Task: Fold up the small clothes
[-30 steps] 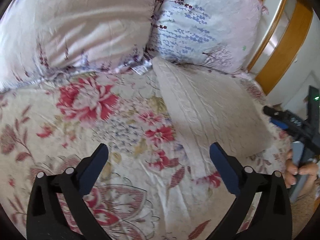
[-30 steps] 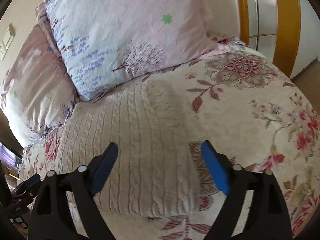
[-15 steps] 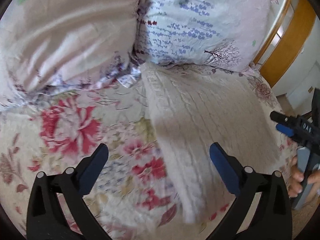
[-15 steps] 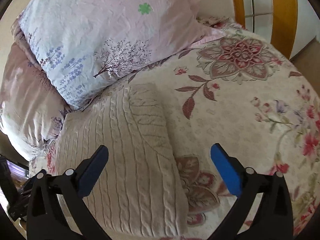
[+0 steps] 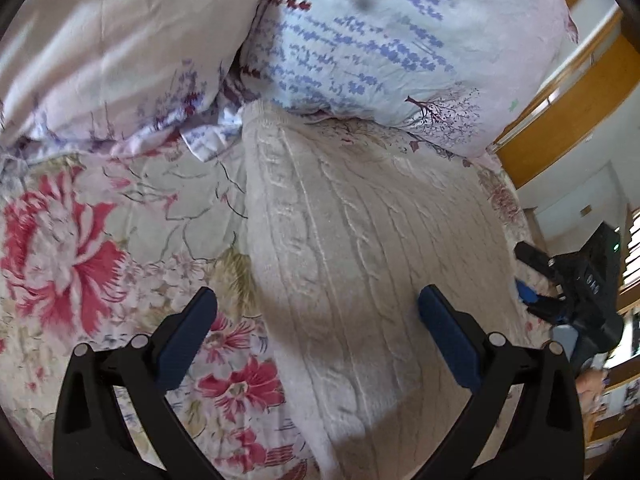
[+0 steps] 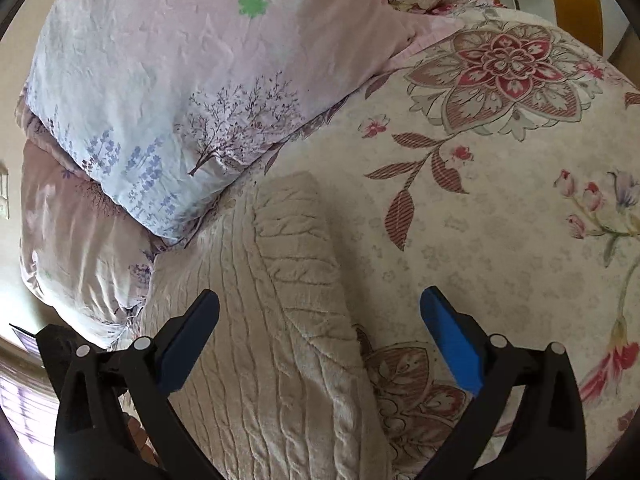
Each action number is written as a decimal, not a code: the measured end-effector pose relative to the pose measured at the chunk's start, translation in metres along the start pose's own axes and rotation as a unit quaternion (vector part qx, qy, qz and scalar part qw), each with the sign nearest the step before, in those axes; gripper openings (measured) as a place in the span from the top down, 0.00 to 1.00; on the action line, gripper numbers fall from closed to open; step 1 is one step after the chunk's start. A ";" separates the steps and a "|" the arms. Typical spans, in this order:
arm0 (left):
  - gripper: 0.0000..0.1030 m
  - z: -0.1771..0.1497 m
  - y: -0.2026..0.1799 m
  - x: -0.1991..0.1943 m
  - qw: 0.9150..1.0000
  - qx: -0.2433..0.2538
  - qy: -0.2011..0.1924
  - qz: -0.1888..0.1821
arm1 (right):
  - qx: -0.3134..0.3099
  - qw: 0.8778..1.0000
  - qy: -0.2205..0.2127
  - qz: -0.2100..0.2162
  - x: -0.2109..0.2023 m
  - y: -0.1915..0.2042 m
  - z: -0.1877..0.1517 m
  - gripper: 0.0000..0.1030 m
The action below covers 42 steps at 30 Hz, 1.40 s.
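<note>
A cream cable-knit sweater (image 5: 360, 260) lies folded into a long rectangle on the floral bedspread (image 5: 120, 220), its far end against the pillows. My left gripper (image 5: 316, 294) hangs open above the sweater's left edge, one finger over the bedspread and the other over the knit. In the right wrist view the sweater (image 6: 280, 340) fills the lower left. My right gripper (image 6: 319, 294) is open above the sweater's right edge, its left finger over the knit and its right finger over the bedspread (image 6: 500, 220). Neither gripper holds anything. The right gripper (image 5: 560, 288) also shows at the right edge of the left wrist view.
Two pillows (image 5: 380, 32) (image 5: 100, 40) lean at the head of the bed, the lavender-print one (image 6: 180, 80) touching the sweater's far end. A wooden frame (image 5: 560, 112) runs behind the bed on the right. A person's hand (image 5: 592, 388) is on the right gripper's handle.
Both grippers have come lower and closer to the sweater. The left one slid right until it spans the left edge; the right one now spans the right edge, with its jaws a little wider.
</note>
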<state>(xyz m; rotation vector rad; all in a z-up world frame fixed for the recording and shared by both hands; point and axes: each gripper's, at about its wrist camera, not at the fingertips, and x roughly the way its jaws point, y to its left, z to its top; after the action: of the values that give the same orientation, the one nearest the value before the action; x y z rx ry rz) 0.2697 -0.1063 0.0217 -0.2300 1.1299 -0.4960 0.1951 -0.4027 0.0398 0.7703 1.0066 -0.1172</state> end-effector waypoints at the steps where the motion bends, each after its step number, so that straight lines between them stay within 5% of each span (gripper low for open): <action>1: 0.02 0.001 0.002 0.002 1.000 -0.005 0.003 -0.007 | -0.001 1.000 0.004 0.007 0.003 0.000 -0.001 0.03; 14: 0.02 0.011 0.004 0.004 0.999 -0.021 0.011 -0.030 | -0.017 0.998 0.034 0.044 0.018 0.009 -0.003 0.09; 18: 0.03 0.010 -0.008 0.008 1.000 0.000 0.012 -0.018 | -0.020 0.996 0.051 0.065 0.023 0.011 -0.003 0.20; 23: 0.12 0.009 -0.014 0.010 1.000 0.007 0.012 -0.027 | -0.030 0.995 0.060 0.070 0.024 0.013 -0.003 0.21; 34: 0.14 0.008 -0.013 0.010 0.999 -0.002 0.013 -0.038 | -0.032 0.995 0.065 0.072 0.024 0.010 -0.002 0.27; 40: 0.32 0.005 -0.008 0.004 0.998 -0.021 0.004 -0.059 | -0.011 0.993 0.077 0.092 0.025 0.000 -0.003 0.63; 42: 0.42 0.005 -0.004 -0.001 0.997 -0.028 -0.002 -0.071 | -0.004 0.992 0.075 0.103 0.022 -0.001 -0.004 0.68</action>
<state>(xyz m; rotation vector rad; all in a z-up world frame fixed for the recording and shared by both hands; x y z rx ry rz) 0.2728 -0.1094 0.0266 -0.3612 1.1284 -0.5888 0.2037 -0.3956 0.0201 0.8814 1.0618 0.1235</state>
